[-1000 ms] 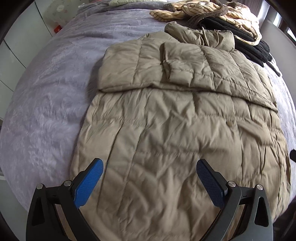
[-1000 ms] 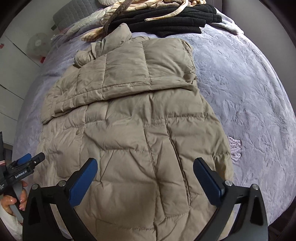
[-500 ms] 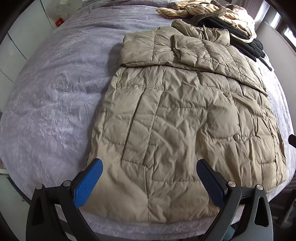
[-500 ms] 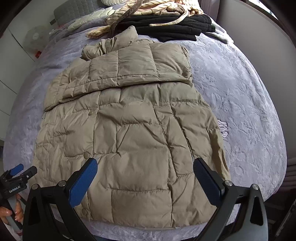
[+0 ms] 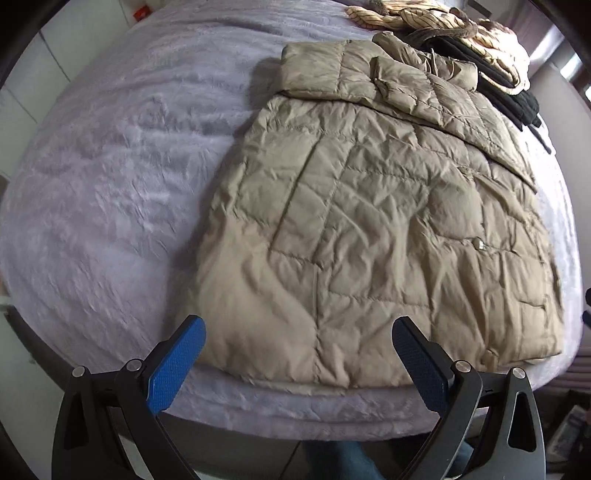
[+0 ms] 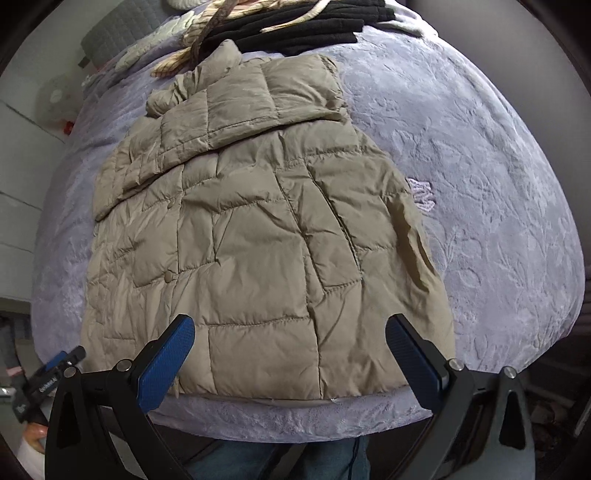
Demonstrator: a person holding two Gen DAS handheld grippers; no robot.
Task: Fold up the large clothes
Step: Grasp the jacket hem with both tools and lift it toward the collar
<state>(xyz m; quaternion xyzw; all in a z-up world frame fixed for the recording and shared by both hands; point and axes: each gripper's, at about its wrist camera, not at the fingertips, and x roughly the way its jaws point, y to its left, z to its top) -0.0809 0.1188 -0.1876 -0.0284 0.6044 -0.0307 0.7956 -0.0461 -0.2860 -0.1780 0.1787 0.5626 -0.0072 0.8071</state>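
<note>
On the lavender bed the tan puffer jacket lies flat, long axis running from near hem to far collar, its sleeves folded across the far end, while the left claw and right claw hover wide and empty over the near hem, equally close.

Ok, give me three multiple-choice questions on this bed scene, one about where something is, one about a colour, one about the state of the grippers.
1. Where does the black clothing lie?
A. beyond the jacket's collar
B. at the jacket's hem
C. on the floor

2. What colour is the puffer jacket?
A. red
B. khaki
C. black

3. How are the left gripper and right gripper?
A. both clamped on cloth
B. one open, one shut
C. both open, empty

Answers: 1 A, it sits past the collar at the far end of the bed. 2 B, khaki quilting. 3 C, fingers spread wide, nothing between.
</note>
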